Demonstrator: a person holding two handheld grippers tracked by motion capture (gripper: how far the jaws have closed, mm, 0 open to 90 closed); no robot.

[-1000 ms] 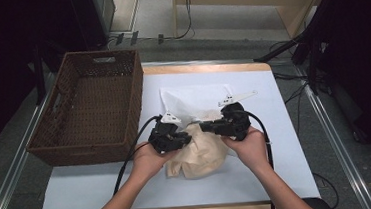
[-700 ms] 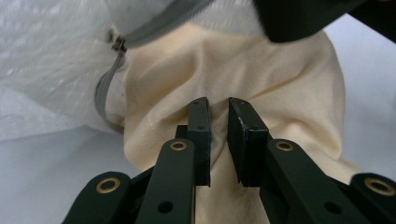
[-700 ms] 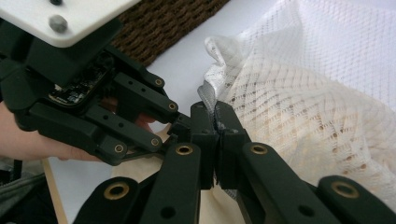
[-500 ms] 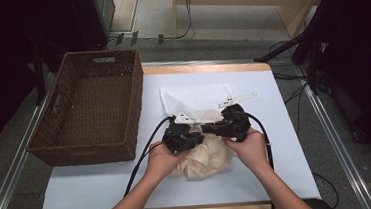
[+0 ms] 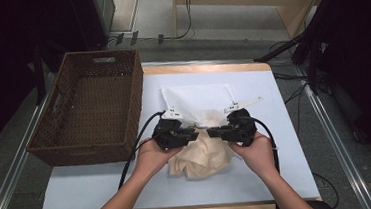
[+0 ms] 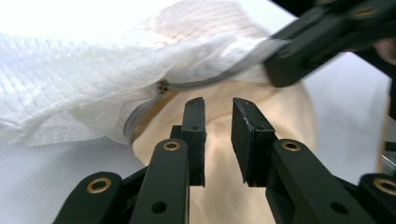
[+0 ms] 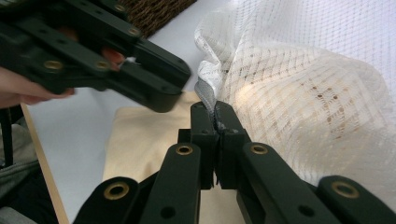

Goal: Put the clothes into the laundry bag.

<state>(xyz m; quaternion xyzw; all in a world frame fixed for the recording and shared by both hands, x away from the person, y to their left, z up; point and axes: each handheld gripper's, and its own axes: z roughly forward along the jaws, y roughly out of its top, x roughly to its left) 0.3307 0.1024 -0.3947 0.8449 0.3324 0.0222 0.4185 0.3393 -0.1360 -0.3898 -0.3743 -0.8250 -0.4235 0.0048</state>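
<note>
A white mesh bag (image 5: 198,103) lies flat on the surface (image 5: 105,191), with its open zipper edge (image 6: 196,84) facing the person. A cream cloth (image 5: 203,158) sits bunched up just in front of that opening, close to the person, and part of it already pokes under the mesh. A brown basket (image 5: 89,112) stands to the left, apart from the bag.

The right hand-held gripper (image 7: 215,112) is clenched tight on the zipper edge of the bag and lifts it a little, so the mouth stays open. You can see the mesh pinched between its two black pads.

The left hand-held gripper (image 6: 218,116) has just been opening its jaws. They stand apart now, and nothing is pressed between them. The cream cloth lies right under and ahead of them, and the bag's mouth is just past the tips, a bit to the left in the left gripper view.

The bag's opening runs sideways, from one hand to the other. The cloth has to go away from the person, straight into that mouth. The left hand (image 5: 150,157) is free and rests nearest the cloth, so I think it should grab the cloth and push it forward while the right one holds the bag open.
</note>
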